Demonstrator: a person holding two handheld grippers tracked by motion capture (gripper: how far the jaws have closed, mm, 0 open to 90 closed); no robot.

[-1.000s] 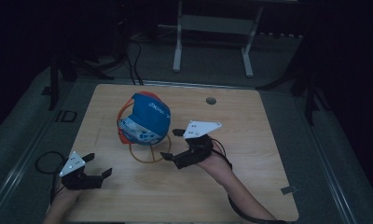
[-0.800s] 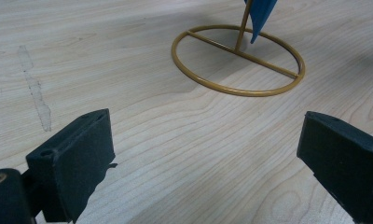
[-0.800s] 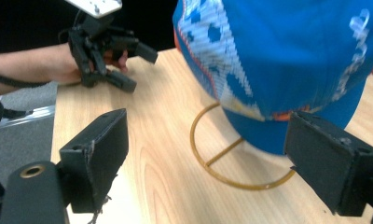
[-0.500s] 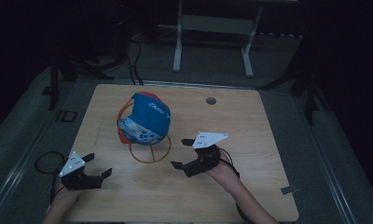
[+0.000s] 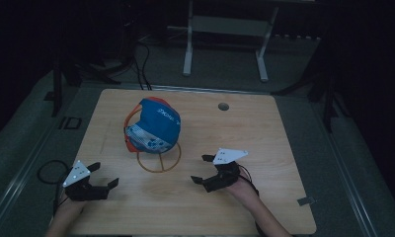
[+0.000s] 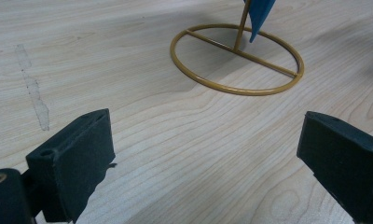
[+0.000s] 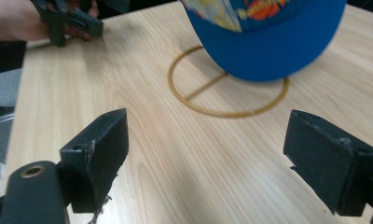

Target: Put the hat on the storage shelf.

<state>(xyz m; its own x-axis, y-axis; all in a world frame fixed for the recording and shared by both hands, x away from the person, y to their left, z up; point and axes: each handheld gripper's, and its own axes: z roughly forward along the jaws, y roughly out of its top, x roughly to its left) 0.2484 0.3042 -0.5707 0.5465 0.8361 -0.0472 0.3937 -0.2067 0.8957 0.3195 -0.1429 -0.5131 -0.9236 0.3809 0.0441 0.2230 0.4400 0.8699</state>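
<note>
A blue cap hangs on a gold wire stand on a wooden table, with two grippers resting nearby.

From the table's centre, the cap sits toward 10 o'clock. The left gripper lies at 8 o'clock, the right gripper at 5 o'clock; both hold their jaws wide with nothing between them, well apart from the stand.

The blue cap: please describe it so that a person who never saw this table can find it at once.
Start at the wooden table and look at its left-centre part, where a thin gold wire stand has a ring base lying flat on the wood. The blue cap hangs on that stand, above the ring. It is the one bright, soft thing there, with a printed panel and orange trim.
</note>
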